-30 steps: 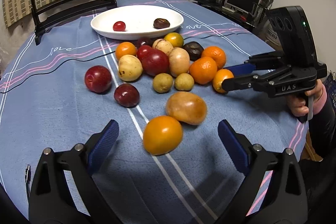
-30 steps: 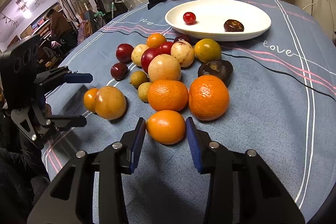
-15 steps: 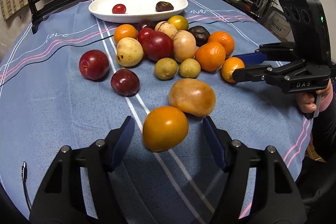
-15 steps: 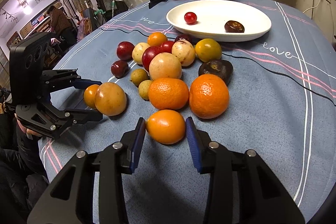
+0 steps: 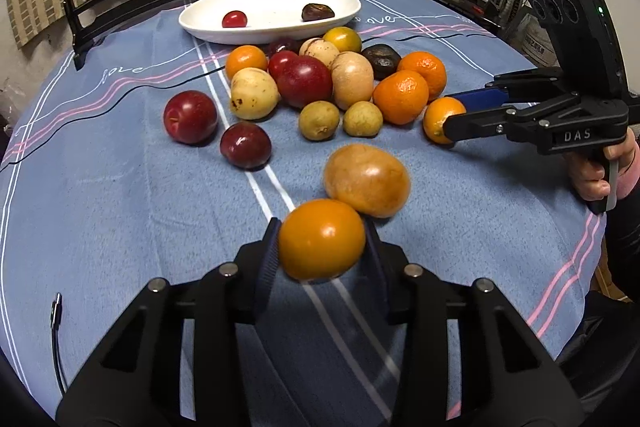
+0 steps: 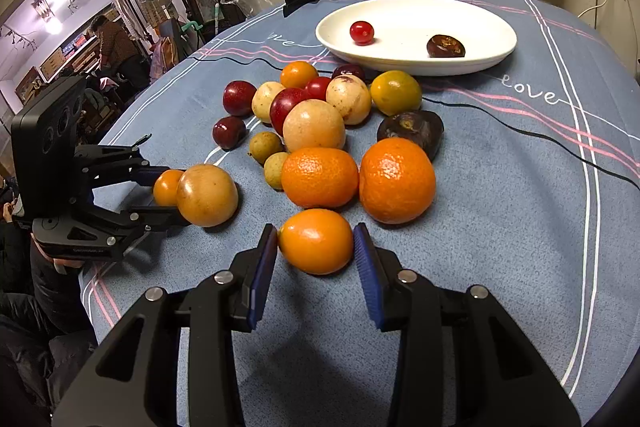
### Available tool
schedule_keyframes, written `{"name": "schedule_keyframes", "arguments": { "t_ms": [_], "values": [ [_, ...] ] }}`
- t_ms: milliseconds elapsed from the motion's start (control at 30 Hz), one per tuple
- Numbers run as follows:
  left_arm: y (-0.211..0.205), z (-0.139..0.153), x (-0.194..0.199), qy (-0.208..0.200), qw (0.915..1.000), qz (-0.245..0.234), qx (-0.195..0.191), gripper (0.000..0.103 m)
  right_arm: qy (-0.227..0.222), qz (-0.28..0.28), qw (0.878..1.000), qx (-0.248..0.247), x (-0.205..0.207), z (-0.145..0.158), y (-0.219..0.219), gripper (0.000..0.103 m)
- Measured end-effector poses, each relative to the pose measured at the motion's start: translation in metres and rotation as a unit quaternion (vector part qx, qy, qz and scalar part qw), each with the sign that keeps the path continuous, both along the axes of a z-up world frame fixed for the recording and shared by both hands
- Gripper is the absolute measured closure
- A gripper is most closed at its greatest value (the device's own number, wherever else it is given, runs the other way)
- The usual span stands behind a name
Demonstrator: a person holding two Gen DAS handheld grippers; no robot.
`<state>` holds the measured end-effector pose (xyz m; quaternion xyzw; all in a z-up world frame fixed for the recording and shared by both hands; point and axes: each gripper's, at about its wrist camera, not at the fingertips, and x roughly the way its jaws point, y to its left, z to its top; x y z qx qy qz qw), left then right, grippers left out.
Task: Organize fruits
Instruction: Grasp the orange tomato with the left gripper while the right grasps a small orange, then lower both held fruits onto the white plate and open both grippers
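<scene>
In the left wrist view my left gripper point(image 5: 322, 247) is closing, and both pads touch a smooth orange fruit point(image 5: 322, 239) on the blue cloth. A tan oval fruit point(image 5: 366, 179) lies just behind it. From the right wrist view the same left gripper point(image 6: 174, 195) is at the left with that orange fruit point(image 6: 166, 187) in it. My right gripper point(image 6: 316, 247) is shut on a small orange point(image 6: 316, 241) resting on the cloth; it is also visible as the right gripper point(image 5: 456, 111) in the left wrist view. A white plate point(image 5: 272, 35) at the back holds a red cherry fruit point(image 5: 234, 19) and a dark fruit point(image 5: 318, 12).
Several red, yellow and orange fruits are clustered mid-table point(image 5: 304, 87), with two large oranges point(image 6: 396, 179) just beyond the right gripper. A black framed stand point(image 5: 144, 7) rises behind the plate. A black cable point(image 5: 56, 311) lies at the near left edge. A person stands far left point(image 6: 116, 43).
The left jaws have drawn in from wide apart until they meet the orange fruit. The right gripper has stayed in place on its small orange.
</scene>
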<state>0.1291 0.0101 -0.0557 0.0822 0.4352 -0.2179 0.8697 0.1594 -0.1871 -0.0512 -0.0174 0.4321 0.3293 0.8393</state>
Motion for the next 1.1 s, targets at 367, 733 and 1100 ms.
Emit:
{"name": "schedule_keyframes", "arguments": {
  "t_ms": [367,733,1100],
  "values": [
    [0.006,0.0,-0.015,0.004,0.9995,0.021,-0.021,0.063,0.001,0.001,1.0,0.02,-0.002,0.003,-0.01,0.063],
    [0.0,0.04,-0.023,-0.054,0.9978,0.017,-0.034,0.063,-0.008,0.028,0.997,0.075,-0.008,0.015,-0.013,0.063],
    [-0.013,0.078,0.049,-0.064,0.9963,0.03,-0.05,0.063,-0.01,-0.039,0.993,0.113,0.037,0.041,-0.021,0.063]
  ]
}}
